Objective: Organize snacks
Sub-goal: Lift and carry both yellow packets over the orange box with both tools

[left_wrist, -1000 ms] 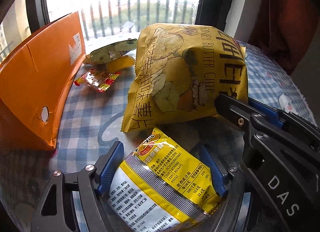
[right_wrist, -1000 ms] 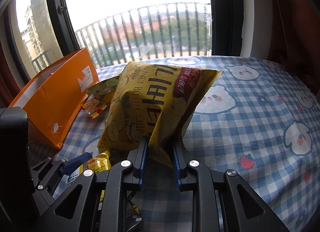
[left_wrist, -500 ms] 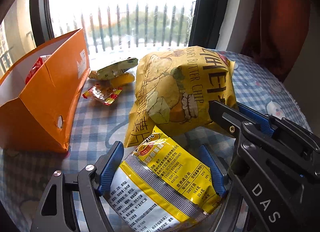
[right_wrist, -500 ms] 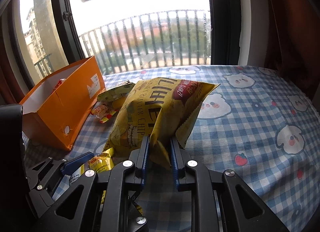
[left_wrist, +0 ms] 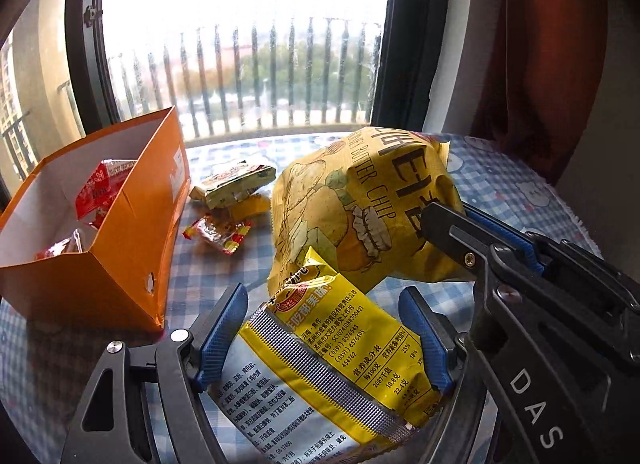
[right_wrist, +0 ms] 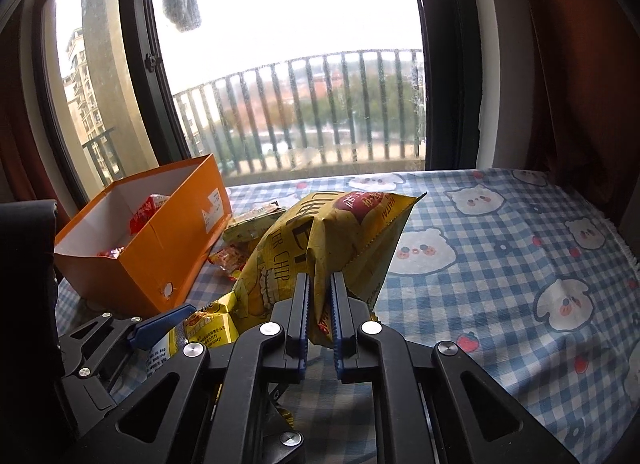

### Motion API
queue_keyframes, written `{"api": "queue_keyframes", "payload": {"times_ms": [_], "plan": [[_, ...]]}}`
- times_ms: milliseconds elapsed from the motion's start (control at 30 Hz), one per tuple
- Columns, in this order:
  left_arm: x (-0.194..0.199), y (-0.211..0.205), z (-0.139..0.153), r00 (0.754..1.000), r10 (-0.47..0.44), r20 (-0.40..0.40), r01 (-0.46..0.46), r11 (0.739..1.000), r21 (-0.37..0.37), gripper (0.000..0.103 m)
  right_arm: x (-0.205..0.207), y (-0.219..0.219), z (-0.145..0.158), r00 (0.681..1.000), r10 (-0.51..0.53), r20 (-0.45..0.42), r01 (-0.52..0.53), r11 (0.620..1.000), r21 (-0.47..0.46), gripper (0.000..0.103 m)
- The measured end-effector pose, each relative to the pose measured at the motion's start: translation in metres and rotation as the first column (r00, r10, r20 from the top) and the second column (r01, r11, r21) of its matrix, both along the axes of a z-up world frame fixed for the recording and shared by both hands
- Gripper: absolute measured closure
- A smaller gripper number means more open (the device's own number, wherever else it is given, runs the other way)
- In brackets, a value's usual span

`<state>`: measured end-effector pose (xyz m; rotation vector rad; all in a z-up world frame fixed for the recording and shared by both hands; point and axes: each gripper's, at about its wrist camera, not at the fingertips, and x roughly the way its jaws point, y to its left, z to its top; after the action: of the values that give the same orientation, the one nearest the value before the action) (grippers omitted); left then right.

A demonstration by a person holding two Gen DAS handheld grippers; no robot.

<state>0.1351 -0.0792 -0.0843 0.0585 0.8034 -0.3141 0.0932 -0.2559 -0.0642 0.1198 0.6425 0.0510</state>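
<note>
A: Well, climbing now compared with a second ago: looking down into the orange box [left_wrist: 132, 232] instead of staring at its side wall.

B: Right, and carrying the load up too. Still clenching the right gripper [right_wrist: 320, 280] on a fold at the near end of the chip bag [left_wrist: 360, 203], apparently hanging it clear of the table [right_wrist: 500, 264], near the box.

A: And gripping the small yellow packet [left_wrist: 340, 344] across its width with the left gripper [left_wrist: 324, 294], jaws spread wide but pressing on both edges?

B: Seemingly so; keeping it in the same spot between the pads while rising.

A: Meaning, probably, heading for the box with both snacks at once.

B: Likely. Seeing red packets [left_wrist: 100, 187] already lying inside, so adding to those. Leaving the red-and-yellow wrapper [left_wrist: 216, 232] and the green packet [left_wrist: 236, 181] on the table beside the box wall for later.

A: Worrying about the fit?

B: A little. Judging the chip bag bulky against that opening; probably needing to tip it in lengthwise, after dropping the small packet first.
</note>
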Motion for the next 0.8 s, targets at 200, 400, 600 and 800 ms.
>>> {"api": "queue_keyframes", "payload": {"times_ms": [200, 400, 600, 800], "plan": [[0.004, 0.003, 0.023, 0.999, 0.004, 0.047, -0.004, 1.0, -0.006, 0.024, 0.003, 0.001, 0.022, 0.999, 0.005, 0.051, -0.004, 1.0, -0.003, 0.091], [0.005, 0.007, 0.047, 0.995, 0.013, 0.099, -0.012, 1.0, -0.011, 0.024, 0.005, 0.004, 0.044, 0.994, 0.014, 0.111, -0.013, 1.0, -0.004, 0.091], [0.009, 0.019, 0.066, 0.988, 0.035, 0.149, -0.032, 0.999, -0.023, 0.024, 0.012, 0.012, 0.064, 0.985, 0.03, 0.167, -0.03, 1.0, -0.005, 0.091], [0.018, 0.037, 0.074, 0.982, 0.06, 0.18, -0.055, 0.998, -0.034, 0.024, 0.023, 0.027, 0.077, 0.978, 0.058, 0.201, -0.057, 0.998, -0.011, 0.091]]}}
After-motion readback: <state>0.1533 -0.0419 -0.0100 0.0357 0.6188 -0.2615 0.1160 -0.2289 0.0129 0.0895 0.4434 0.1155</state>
